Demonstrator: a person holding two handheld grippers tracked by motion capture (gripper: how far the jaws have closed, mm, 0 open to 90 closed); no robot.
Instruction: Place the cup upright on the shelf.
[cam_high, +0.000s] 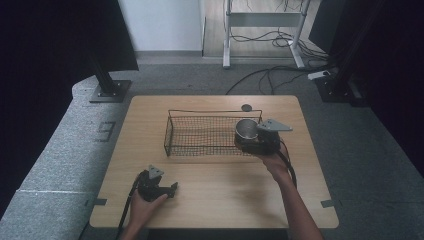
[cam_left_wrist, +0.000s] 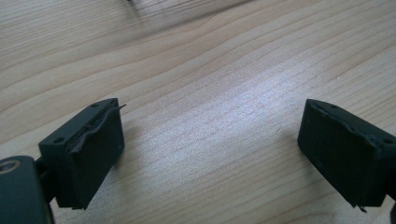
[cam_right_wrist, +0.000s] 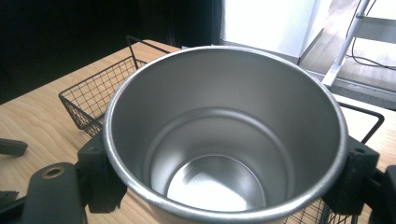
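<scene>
Bench (cam_high: 215, 200) front edge: left tongs (cam_high: 173, 188) rest spread on bare wood, free room all around. Farther back, right tongs (cam_high: 248, 136) pinch an upright steel cup (cam_high: 246, 129) over the wire basket (cam_high: 200, 135)'s right end.

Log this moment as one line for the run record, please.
right gripper: shut on metal cup | over wire basket | left gripper: open, empty

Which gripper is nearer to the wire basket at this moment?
Right. The right gripper grips a metal cup over the right end of the wire basket. The left gripper rests on the table in front of the basket, jaws open on nothing.
</scene>
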